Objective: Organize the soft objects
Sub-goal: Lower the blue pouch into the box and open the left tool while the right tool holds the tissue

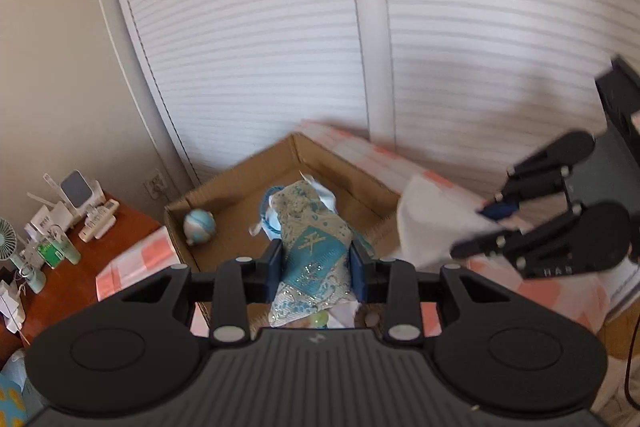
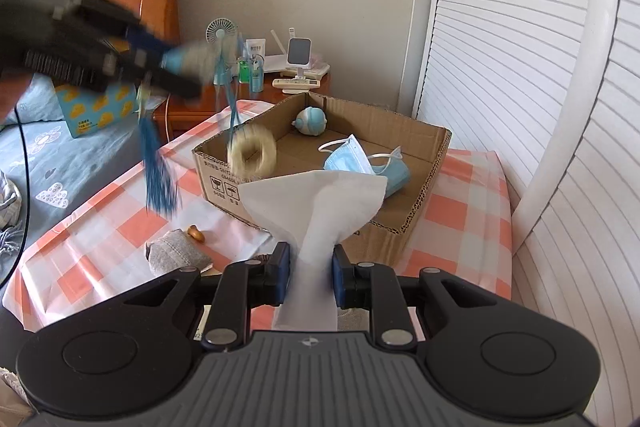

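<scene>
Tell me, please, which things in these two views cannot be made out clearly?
- Left gripper and its brocade pouch, right wrist view: motion-blurred.
- Box floor, left wrist view: partly hidden by the pouch.
- Small items on the nightstand, left wrist view: too small.

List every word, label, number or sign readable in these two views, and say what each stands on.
"HAR": white letters on the right gripper, partly hidden.
Cardboard box: printed handling symbols and lines of small text, too small to read.
Embroidered pouch in the left gripper: gold character, too blurred to read.
Tissue pack with yellow ducks: small print, unreadable.
White tissue: no text.
</scene>
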`<control>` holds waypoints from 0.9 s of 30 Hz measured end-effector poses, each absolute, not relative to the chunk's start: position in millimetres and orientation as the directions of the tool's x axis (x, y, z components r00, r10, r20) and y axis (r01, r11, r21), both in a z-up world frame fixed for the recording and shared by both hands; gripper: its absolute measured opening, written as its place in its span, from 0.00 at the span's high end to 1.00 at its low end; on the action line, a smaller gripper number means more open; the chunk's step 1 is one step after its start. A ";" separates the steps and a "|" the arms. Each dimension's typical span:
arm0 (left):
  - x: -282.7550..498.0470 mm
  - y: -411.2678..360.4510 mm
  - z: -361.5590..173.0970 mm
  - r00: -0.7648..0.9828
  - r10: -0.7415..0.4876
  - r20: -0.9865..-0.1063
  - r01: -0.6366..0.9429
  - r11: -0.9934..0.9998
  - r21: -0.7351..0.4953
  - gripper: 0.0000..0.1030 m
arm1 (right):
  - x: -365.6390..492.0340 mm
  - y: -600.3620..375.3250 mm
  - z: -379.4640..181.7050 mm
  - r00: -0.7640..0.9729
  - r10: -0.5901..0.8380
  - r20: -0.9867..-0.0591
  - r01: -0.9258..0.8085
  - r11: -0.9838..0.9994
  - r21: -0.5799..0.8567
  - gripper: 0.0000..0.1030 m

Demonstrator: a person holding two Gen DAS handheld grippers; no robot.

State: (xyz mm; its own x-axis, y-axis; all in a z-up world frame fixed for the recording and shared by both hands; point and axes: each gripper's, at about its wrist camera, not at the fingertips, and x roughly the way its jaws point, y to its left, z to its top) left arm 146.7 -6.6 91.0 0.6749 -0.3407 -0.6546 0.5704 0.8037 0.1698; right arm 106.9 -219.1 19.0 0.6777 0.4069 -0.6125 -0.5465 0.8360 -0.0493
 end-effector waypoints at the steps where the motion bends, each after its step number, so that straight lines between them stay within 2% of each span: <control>1: 142.9 -6.1 86.7 0.664 -0.357 -0.657 0.580 0.800 0.152 0.68 | 105.0 -218.2 19.9 0.679 0.409 -0.610 -0.548 0.835 -0.050 0.75; 3: 140.5 -1.4 76.4 0.616 -0.403 -0.677 0.591 0.805 0.059 0.68 | 102.9 -218.1 21.2 0.679 0.414 -0.606 -0.548 0.835 -0.044 0.75; 5: 134.3 -4.4 70.2 0.595 -0.387 -0.704 0.609 0.789 0.080 0.68 | 101.2 -217.6 22.0 0.681 0.411 -0.607 -0.548 0.835 -0.049 0.75; 7: 123.6 -6.5 69.2 0.619 -0.395 -0.679 0.622 0.774 0.116 0.65 | 100.1 -217.8 22.4 0.681 0.407 -0.608 -0.547 0.835 -0.054 0.75; 8: 121.5 -8.3 65.3 0.602 -0.404 -0.689 0.637 0.762 0.110 0.61 | 100.0 -218.2 22.3 0.681 0.407 -0.609 -0.546 0.836 -0.052 0.75; 9: 123.6 -9.7 58.8 0.578 -0.402 -0.710 0.653 0.750 0.106 0.50 | 101.1 -218.9 21.7 0.680 0.406 -0.611 -0.544 0.838 -0.050 0.75; 10: 124.0 -11.6 52.3 0.566 -0.394 -0.724 0.657 0.746 0.108 0.48 | 101.2 -218.9 21.3 0.681 0.404 -0.611 -0.542 0.839 -0.049 0.75; 13: 127.0 -12.3 31.6 0.541 -0.365 -0.758 0.645 0.759 0.095 0.48 | 100.6 -219.2 20.6 0.678 0.409 -0.610 -0.542 0.840 -0.040 0.75; 17: 125.2 -7.9 9.1 0.512 -0.339 -0.789 0.626 0.776 0.073 0.33 | 98.6 -219.3 19.6 0.678 0.407 -0.612 -0.543 0.839 -0.043 0.75; 22: 113.1 -5.9 -10.1 0.476 -0.350 -0.807 0.616 0.787 0.021 0.31 | 100.0 -222.6 17.1 0.675 0.408 -0.616 -0.538 0.842 -0.032 0.75; 25: 111.2 -13.6 -27.2 0.467 -0.323 -0.823 0.605 0.796 0.031 0.31 | 103.3 -222.8 13.9 0.669 0.412 -0.618 -0.537 0.844 -0.019 0.75; 27: 113.2 -20.0 -37.5 0.471 -0.307 -0.827 0.591 0.806 0.038 0.35 | 103.1 -222.2 12.1 0.667 0.416 -0.618 -0.535 0.845 -0.010 0.75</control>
State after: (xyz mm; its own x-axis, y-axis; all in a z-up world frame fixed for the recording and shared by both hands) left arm 113.2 -20.0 -37.5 0.4713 -0.3071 -0.8268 0.5912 0.8056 0.0378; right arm 103.1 -222.2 12.1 0.6672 0.4158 -0.6180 -0.5352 0.8447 -0.0096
